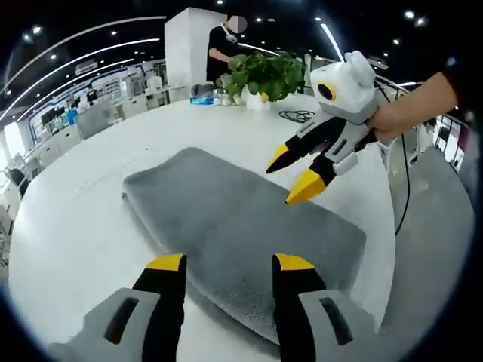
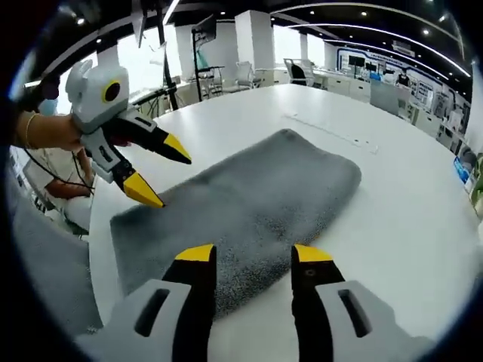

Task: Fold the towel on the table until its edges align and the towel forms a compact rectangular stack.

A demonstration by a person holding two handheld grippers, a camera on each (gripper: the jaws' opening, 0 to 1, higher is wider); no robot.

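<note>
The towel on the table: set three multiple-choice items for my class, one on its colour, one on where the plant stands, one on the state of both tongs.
1. What colour is the towel?
A. grey
B. red
C. white

2. Where does the plant stand?
A. on the towel
B. on the far side of the table, beyond the towel
C. on the floor

3. How are the left tongs and right tongs?
A. both shut on the towel
B. one shut, one open
C. both open, holding nothing

Answers: A, its pile is grey in both views; B, it stands past the towel's far edge; C, gaps show between each pair of tips.

Both views close above table (image 1: 68, 226), facing; share towel (image 1: 241, 219).
</note>
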